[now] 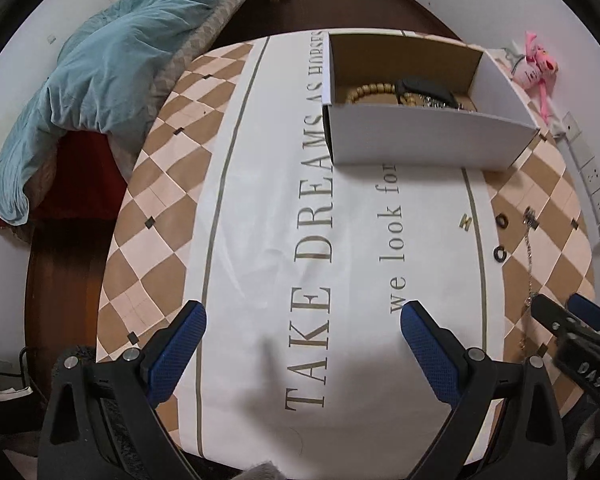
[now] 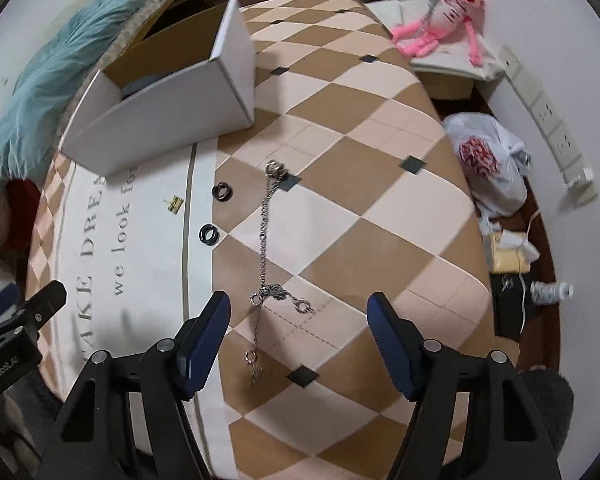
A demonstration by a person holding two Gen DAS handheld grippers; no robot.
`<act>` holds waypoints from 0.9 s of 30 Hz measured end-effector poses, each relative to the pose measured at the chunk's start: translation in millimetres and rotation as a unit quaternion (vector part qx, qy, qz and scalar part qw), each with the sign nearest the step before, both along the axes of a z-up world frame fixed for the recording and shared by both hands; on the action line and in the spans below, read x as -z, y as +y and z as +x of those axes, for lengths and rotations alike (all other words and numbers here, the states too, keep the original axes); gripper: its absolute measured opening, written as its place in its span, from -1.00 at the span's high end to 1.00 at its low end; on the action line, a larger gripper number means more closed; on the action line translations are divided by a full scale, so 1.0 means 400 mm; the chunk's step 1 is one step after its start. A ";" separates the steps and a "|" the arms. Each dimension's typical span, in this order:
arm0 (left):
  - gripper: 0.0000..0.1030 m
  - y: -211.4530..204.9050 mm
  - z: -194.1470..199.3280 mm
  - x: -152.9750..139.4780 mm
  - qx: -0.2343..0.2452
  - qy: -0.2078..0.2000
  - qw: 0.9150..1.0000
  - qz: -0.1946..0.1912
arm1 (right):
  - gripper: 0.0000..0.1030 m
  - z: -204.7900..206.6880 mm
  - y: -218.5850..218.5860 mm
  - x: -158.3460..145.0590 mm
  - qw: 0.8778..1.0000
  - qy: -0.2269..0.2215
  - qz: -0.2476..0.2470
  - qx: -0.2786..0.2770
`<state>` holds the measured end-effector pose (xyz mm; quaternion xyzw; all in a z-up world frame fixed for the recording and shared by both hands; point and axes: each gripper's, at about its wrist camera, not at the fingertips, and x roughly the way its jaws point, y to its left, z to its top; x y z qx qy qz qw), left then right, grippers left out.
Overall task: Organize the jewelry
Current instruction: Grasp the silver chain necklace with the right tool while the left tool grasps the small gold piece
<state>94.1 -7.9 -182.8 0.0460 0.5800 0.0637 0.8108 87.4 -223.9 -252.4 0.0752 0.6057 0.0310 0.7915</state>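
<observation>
Right wrist view shows the right gripper with its blue pads spread wide and nothing between them, hovering over the near end of a silver chain that lies stretched along the checked tablecloth. The chain runs from a small clump at its far end to a loose tangle of links and rings just ahead of the fingers. It looks light, limp and slippery — it will sag and swing when lifted, so the bunched tangle near the pads seems the better place to pinch than a single thin strand.

Two dark rings and a small gold piece lie to the left of the chain, well apart from each other; being small and flat, they would likely need a careful, low pinch.

The white box stands at the far side of the table and already holds a beaded bracelet and other pieces. The left gripper is also wide and empty — it hangs over the printed white band of the cloth.
</observation>
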 end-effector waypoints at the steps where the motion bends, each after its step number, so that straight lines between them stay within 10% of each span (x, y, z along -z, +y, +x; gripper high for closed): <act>1: -0.93 -0.002 0.001 0.004 0.000 0.002 1.000 0.001 | -0.22 0.001 0.012 0.002 1.000 -0.008 -0.018 -0.006; 3: -0.93 -0.002 0.005 0.013 0.000 0.005 1.000 0.002 | -0.02 0.002 0.036 0.000 0.998 -0.018 -0.051 -0.017; 6: -0.93 -0.009 0.008 0.022 0.004 0.009 1.000 0.004 | 0.85 -0.011 0.050 -0.005 0.998 -0.038 -0.052 -0.027; 19: -0.91 -0.129 0.083 0.048 0.058 0.012 0.996 -0.068 | 0.90 -0.030 -0.095 -0.040 0.998 -0.034 0.010 0.056; 27: -0.53 -0.233 0.155 0.081 0.110 0.021 0.991 -0.070 | 0.90 0.006 -0.125 -0.023 0.996 -0.031 0.023 0.083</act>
